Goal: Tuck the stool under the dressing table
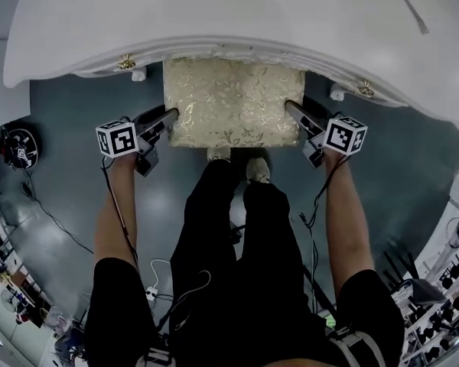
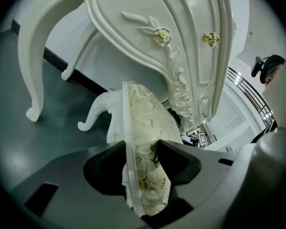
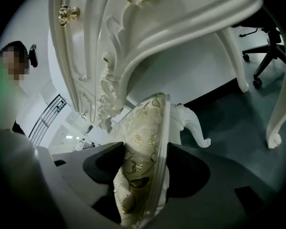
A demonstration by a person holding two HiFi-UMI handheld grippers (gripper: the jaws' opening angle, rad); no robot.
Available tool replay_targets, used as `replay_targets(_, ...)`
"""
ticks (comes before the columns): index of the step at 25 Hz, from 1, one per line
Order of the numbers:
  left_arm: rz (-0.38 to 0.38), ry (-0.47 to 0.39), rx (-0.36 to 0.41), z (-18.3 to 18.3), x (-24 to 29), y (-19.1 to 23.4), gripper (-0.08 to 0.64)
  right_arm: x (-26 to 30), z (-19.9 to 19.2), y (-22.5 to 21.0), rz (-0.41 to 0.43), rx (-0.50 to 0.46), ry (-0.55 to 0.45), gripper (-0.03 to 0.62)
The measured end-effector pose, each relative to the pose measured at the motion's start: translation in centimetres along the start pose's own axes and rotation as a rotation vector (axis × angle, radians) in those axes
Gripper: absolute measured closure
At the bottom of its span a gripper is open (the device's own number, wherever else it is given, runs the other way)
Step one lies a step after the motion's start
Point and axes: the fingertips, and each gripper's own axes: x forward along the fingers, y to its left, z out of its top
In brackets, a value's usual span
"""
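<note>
the floor (image 1: pixel 76 167) is smooth, dark grey-blue and faintly shiny. the white dressing table (image 1: pixel 237 21) stands on it on curved legs (image 2: pixel 27 75). the stool (image 1: pixel 233 102) stands on it too, partly under the table's front edge. a person's shoes (image 1: pixel 258 169) rest just behind the stool. at the left a black cable (image 1: pixel 53 216) trails across it near a round device (image 1: pixel 17 145). a white power strip (image 1: pixel 151 291) lies closer in.

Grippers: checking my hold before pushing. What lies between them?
The stool's gold-patterned seat fills the stretch between the left gripper and right gripper, each shut on a side edge; the head view shows it.
</note>
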Motion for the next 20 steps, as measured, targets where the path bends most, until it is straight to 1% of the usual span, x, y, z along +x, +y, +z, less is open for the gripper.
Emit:
replay_targets(4,-0.009,0.007,0.017,2.7,1.5,2.8,0.341,2.8,0.9,-1.8,-0.008,0.007,-0.039,0.291)
replay_targets(8,-0.012,0.000,0.031,4.5,3.2,4.4,0.341,3.9,1.8,-3.4,-0.027,0.023,-0.072,0.290)
replay_targets(10,-0.022,-0.009,0.034,5.0,3.5,4.6,0.341,4.0,2.1,-3.5,-0.039,0.019,-0.090,0.290)
replay_targets(15,-0.055,-0.013,0.013,4.7,3.8,5.0,0.339,4.0,2.6,-3.3,-0.060,-0.007,-0.131,0.288)
replay_targets(18,-0.068,-0.036,0.022,5.2,3.7,4.7,0.339,3.7,2.3,-3.5,-0.070,0.023,-0.145,0.287)
replay_targets(20,-0.075,-0.058,0.042,6.3,4.3,4.2,0.339,3.3,2.7,-3.9,-0.068,0.043,-0.177,0.287)
